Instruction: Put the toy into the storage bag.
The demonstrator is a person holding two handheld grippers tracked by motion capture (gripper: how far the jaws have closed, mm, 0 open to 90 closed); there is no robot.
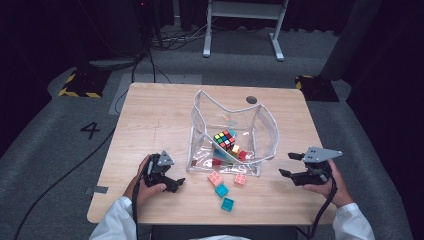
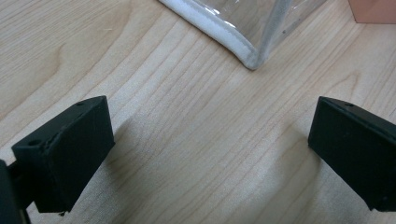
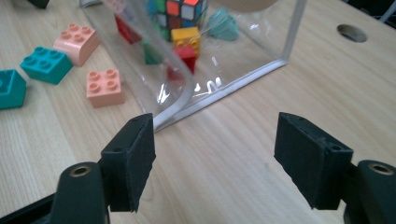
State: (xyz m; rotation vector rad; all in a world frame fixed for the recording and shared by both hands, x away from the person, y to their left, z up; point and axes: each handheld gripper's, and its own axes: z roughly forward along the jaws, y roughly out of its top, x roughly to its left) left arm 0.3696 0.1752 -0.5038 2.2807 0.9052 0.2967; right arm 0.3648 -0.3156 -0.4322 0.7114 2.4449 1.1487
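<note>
1. left tongs (image 1: 169, 181) are resting open and empty on the surface (image 1: 160, 120); right tongs (image 1: 290, 165) are hanging open beside the clear pouch (image 1: 260, 131).
2. loose bricks (image 1: 225, 189) are lying in front of it; a sideways bump is probably shoving the pouch onto them.

Room, dimly lit, with dark surroundings at the far side and along both edges. Floor (image 1: 45, 140): grey carpet, marked with a black numeral 4 (image 1: 90, 130). Table (image 1: 150, 115): light wood, square, with a round cable hole (image 1: 251, 100) near its far edge. White desk frame (image 1: 245, 25) is set at the back. Two yellow-and-black striped base plates (image 1: 82, 82) are placed beside the far corners. Black cables (image 1: 150, 55) are laid across the carpet.
</note>
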